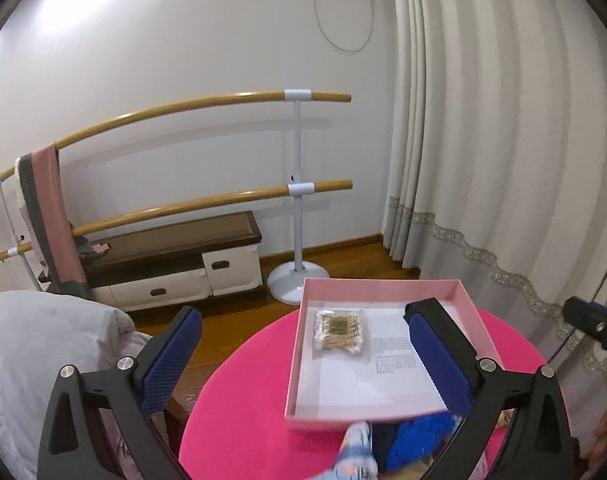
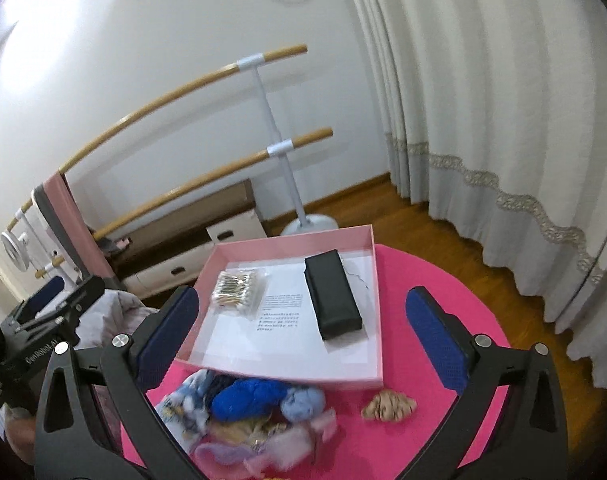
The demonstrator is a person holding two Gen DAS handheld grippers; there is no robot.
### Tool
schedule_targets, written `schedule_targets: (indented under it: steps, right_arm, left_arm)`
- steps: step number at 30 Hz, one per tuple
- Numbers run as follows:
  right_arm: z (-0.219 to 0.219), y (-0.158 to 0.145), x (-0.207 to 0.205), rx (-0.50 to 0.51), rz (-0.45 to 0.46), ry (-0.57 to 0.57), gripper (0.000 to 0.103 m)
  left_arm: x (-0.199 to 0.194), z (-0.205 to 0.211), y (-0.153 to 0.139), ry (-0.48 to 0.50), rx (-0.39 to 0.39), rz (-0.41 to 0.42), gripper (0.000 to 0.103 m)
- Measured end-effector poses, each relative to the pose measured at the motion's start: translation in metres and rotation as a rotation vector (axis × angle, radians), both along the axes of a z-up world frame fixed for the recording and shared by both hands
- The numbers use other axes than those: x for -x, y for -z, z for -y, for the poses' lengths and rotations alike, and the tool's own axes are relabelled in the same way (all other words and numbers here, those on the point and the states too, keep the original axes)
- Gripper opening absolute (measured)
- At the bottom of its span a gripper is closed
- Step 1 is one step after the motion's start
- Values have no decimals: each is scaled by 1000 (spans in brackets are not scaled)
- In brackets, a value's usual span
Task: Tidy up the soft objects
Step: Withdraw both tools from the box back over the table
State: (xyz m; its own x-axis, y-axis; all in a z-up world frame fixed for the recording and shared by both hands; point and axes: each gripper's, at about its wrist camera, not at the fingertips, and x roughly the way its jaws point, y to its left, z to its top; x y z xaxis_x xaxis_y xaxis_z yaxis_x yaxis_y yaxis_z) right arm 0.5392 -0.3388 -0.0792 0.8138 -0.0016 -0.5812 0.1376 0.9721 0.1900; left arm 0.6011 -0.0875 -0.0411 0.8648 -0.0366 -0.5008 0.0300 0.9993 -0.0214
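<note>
1. I read the left gripper [image 1: 303,360] with its jaws spread wide and nothing between the blue pads [image 1: 171,360].
2. I read the right gripper [image 2: 303,340] likewise released, jaws wide apart, nothing gripped.
3. Both grippers hang above the round pink table [image 2: 443,300].
4. The pink box [image 2: 377,280] sits open on the table, far side.
5. Inside the box: a pack of cotton swabs [image 2: 235,290] at the left, a black case [image 2: 333,296] at the right, a printed sheet [image 2: 281,310] lying flat between them.
6. The soft-object pile [image 2: 247,412] lies on the table just in front of the box's near wall; I see blue, light-blue, pink and patterned pieces.
7. A tan scrunchie [image 2: 387,406] lies apart, to the right of the pile.
8. In the right wrist view, the left gripper appears at the left edge.
</note>
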Motion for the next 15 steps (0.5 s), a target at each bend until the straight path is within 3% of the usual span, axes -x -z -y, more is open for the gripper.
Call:
schedule_targets:
  steps: [9,15]
  right_arm:
    - [-15,-15,82,59,100,51,103]
    - [-32,-13,121,125,119,69,103]
  left_arm:
    - [48,37,19,-21,-39,41,103]
    - [98,36,42,-32,-51,76,103]
